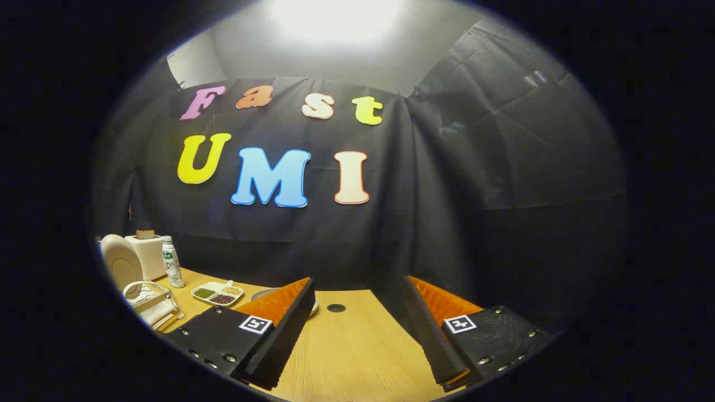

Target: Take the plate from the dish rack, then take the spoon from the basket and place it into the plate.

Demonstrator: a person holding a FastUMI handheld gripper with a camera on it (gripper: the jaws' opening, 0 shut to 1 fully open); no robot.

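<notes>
Gripper view. Tongs point(357, 312) held level above the wooden surface point(357, 357), fingers spread wide apart with nothing between them but bare wood; judged: a ready posture, opened ahead of any grasp, task not yet begun. Landmark for all positions: the dish rack point(153, 304), standing at the near left end of the surface, well to the left of the left finger. One white plate point(120, 265) stands on edge in the dish rack, upright and leaning slightly, presumably slotted that way to drain and to leave its rim free for a pinch; this is the first thing the task wants. Behind the dish rack, toward the black cloth wall, one white boxy appliance point(146, 254) with something brown on top, too small to identify. Just right of the appliance and behind the dish rack, one white bottle point(172, 262) standing upright. Right of the dish rack, farther along the surface, one white divided tray point(218, 292) with three compartments holding dark, green and pale contents. Beyond the tray, a pale round rim point(265, 292) shows partly hidden by the left finger; cannot tell whether it is a bowl or a second plate. One small dark round hole point(336, 307) in the surface ahead of the tongs, well right of the dish rack. Basket and spoon not identified. Judged next need: swing the tongs left toward the dish rack.
</notes>
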